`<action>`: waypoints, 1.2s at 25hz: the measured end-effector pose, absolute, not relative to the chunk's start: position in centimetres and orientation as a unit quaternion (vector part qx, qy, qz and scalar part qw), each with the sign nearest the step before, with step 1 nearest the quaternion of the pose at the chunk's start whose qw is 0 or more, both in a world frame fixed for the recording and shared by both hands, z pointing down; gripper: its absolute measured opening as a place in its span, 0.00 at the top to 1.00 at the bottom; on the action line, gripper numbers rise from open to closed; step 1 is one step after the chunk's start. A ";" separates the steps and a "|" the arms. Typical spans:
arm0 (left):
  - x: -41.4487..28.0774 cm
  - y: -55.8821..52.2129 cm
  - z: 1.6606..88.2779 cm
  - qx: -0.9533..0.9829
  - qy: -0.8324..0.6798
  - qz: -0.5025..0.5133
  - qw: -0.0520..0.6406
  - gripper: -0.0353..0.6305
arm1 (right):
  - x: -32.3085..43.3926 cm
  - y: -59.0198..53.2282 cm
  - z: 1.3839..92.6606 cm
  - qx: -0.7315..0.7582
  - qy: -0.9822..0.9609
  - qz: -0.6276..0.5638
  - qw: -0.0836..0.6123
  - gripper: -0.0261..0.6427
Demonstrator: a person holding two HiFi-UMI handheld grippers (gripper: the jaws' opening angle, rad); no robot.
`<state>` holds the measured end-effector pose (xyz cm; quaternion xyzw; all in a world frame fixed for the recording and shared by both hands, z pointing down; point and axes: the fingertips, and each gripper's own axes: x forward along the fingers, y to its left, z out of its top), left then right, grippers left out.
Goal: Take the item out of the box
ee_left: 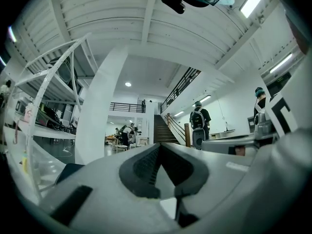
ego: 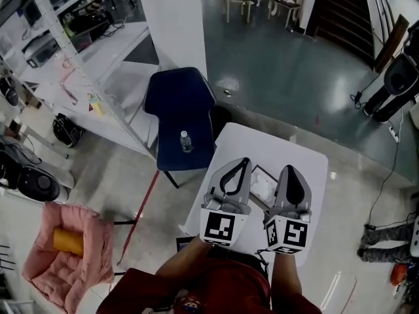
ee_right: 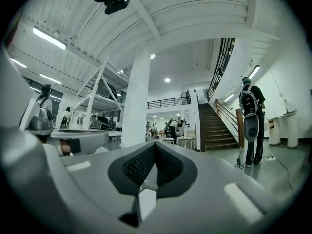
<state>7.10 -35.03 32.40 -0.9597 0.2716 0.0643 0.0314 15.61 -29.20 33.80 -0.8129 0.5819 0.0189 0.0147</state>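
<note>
A shallow, dark-rimmed box (ego: 265,171) lies open on the white tabletop (ego: 308,175), and it serves as the landmark here. Inside it sits the item (ego: 263,188), a pale, crumpled-looking white thing that fills most of the box; what it is made of cannot be told.

The left gripper (ego: 245,162) hangs above the tabletop just left of the box. The right gripper (ego: 290,170) hangs just right of it, so the box shows in the gap between the two. Neither touches the box or the item.

In the left gripper view the ribbed fingers (ee_left: 146,165) are clenched, their tips meeting with nothing between them. In the right gripper view the fingers (ee_right: 140,165) are likewise pressed tip to tip and hold nothing. Both gripper views look out level over the hall rather than down, toward a white pillar (ee_right: 135,106) and a staircase (ee_right: 214,128), and the box does not appear in them.

Beyond the box, past the far left corner of the tabletop, stands a dark blue chair (ego: 177,103) with a small bottle (ego: 186,141) upright on its seat. Well to the left of the box, on the floor, a pink armchair (ego: 78,267) holds an orange roll (ego: 68,241) lying on its cushion.
</note>
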 end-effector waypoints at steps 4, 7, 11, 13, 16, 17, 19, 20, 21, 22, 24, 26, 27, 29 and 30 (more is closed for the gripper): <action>8.7 -35.7 33.1 -0.959 0.271 0.078 0.029 0.94 | 17.2 -30.1 35.7 -0.813 0.583 0.002 0.011 0.96; 9.8 -36.0 33.6 -0.960 0.269 0.080 0.024 0.94 | 18.3 -30.4 36.8 -0.811 0.585 -0.009 0.013 0.96; 11.2 -36.8 35.6 -0.960 0.270 0.072 0.017 0.94 | 19.9 -30.9 39.4 -0.812 0.583 -0.030 0.008 0.96; 11.7 -37.3 36.6 -0.959 0.274 0.071 0.008 0.94 | 20.3 -31.2 40.9 -0.811 0.583 -0.041 -0.002 0.96; 12.1 -37.9 37.6 -0.959 0.277 0.065 0.003 0.94 | 20.6 -31.7 42.7 -0.809 0.585 -0.055 -0.015 0.96; 12.3 -38.1 37.8 -0.959 0.277 0.063 0.000 0.94 | 20.7 -31.8 43.1 -0.808 0.586 -0.060 -0.018 0.96; 12.5 -38.4 38.0 -0.959 0.276 0.059 -0.008 0.94 | 20.8 -32.1 43.9 -0.808 0.585 -0.072 -0.027 0.96; 12.5 -38.6 38.1 -0.960 0.275 0.056 -0.011 0.94 | 20.8 -32.2 44.2 -0.808 0.583 -0.077 -0.032 0.96; 12.5 -38.7 38.3 -0.960 0.274 0.052 -0.013 0.94 | 20.8 -32.3 44.6 -0.808 0.582 -0.082 -0.036 0.96; 12.5 -38.9 38.5 -0.960 0.274 0.049 -0.015 0.94 | 20.9 -32.4 45.0 -0.808 0.581 -0.088 -0.041 0.96; 12.4 -39.0 39.1 -0.961 0.273 0.045 -0.022 0.94 | 20.9 -32.4 46.1 -0.808 0.578 -0.099 -0.050 0.96; 12.4 -39.2 40.1 -0.960 0.275 0.042 -0.030 0.94 | 21.0 -32.6 47.6 -0.806 0.578 -0.112 -0.062 0.96; 12.4 -39.3 40.7 -0.960 0.276 0.040 -0.035 0.94 | 20.9 -32.7 48.6 -0.804 0.578 -0.119 -0.068 0.96; 12.5 -39.3 42.0 -0.960 0.276 0.034 -0.040 0.94 | 20.8 -32.7 50.5 -0.799 0.580 -0.137 -0.080 0.95; 12.7 -39.3 42.7 -0.960 0.275 0.032 -0.042 0.94 | 20.7 -32.7 51.3 -0.797 0.580 -0.145 -0.085 0.95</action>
